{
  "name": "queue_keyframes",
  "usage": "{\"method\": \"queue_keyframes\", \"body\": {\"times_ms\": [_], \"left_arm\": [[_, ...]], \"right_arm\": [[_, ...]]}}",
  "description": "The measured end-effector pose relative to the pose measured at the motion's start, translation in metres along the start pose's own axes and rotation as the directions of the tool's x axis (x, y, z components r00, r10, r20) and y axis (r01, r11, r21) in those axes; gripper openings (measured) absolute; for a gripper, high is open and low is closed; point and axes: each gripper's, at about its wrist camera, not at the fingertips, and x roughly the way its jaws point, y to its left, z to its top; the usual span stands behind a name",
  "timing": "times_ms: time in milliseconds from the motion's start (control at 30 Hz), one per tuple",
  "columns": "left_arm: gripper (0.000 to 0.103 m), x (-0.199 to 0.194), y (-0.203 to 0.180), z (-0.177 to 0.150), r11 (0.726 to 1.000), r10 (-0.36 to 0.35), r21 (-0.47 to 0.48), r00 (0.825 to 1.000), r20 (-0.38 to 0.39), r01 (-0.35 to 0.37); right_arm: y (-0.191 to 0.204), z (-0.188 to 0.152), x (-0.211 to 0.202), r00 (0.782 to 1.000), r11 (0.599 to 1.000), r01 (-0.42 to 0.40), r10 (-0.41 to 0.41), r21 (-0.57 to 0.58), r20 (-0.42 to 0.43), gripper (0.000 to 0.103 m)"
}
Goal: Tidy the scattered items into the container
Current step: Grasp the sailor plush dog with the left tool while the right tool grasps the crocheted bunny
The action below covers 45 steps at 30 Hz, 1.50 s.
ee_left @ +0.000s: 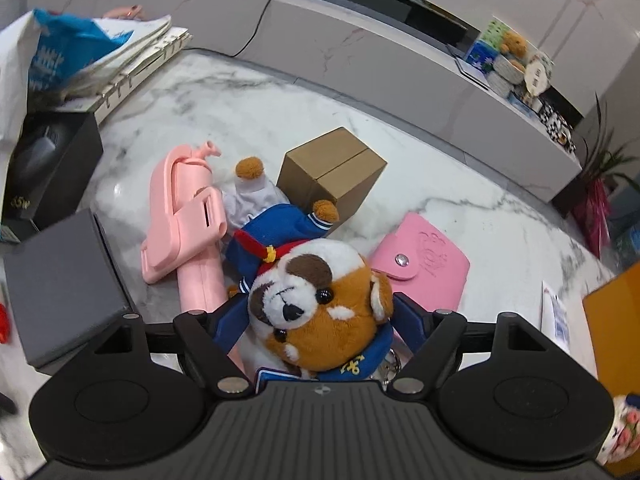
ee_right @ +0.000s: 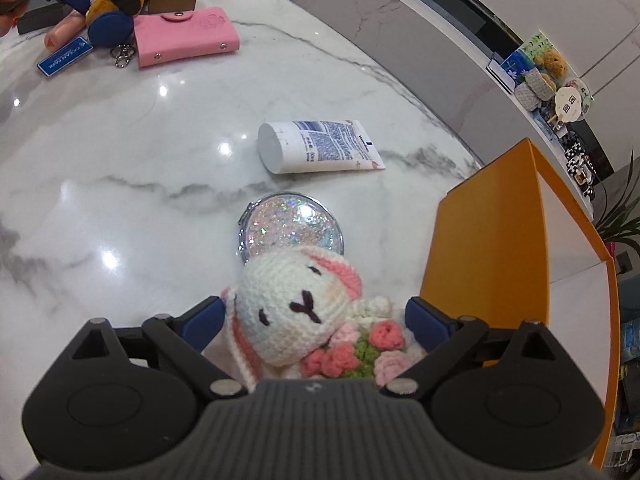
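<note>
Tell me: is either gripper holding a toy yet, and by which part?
Neither: left gripper straddles the plush dog's head, right gripper the crochet bunny's head, both open.

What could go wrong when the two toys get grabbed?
The plush dog lies against the pink gadget, so lifting it may drag that along, and its keyring could snag. The crochet bunny leans on the glitter mirror; pulling the bunny toward the orange box might slide the mirror.

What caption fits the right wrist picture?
Open right tool around a crocheted bunny beside the orange box.
</note>
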Motion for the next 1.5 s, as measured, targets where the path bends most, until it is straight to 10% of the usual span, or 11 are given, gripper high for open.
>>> {"method": "queue_keyframes", "body": {"times_ms": [433, 1000, 1500], "left_arm": [[0.082, 0.008, -0.004, 0.001, 0.999, 0.036, 0.034, 0.999, 0.001, -0.036], [0.073, -0.011, -0.008, -0.003, 0.998, -0.024, 0.059, 0.999, -0.044, 0.026], [0.073, -0.016, -0.008, -0.007, 0.995, -0.033, 0.094, 0.997, -0.064, 0.039]], "right_arm": [[0.012, -0.003, 0.002, 0.999, 0.994, 0.049, -0.049, -0.102, 0.004, 0.09], [-0.028, 0.0, -0.029, 0.988, 0.97, -0.152, 0.141, 0.19, 0.07, 0.052], [-0.033, -0.008, -0.027, 0.989, 0.979, -0.141, 0.133, 0.147, 0.061, 0.088]]}}
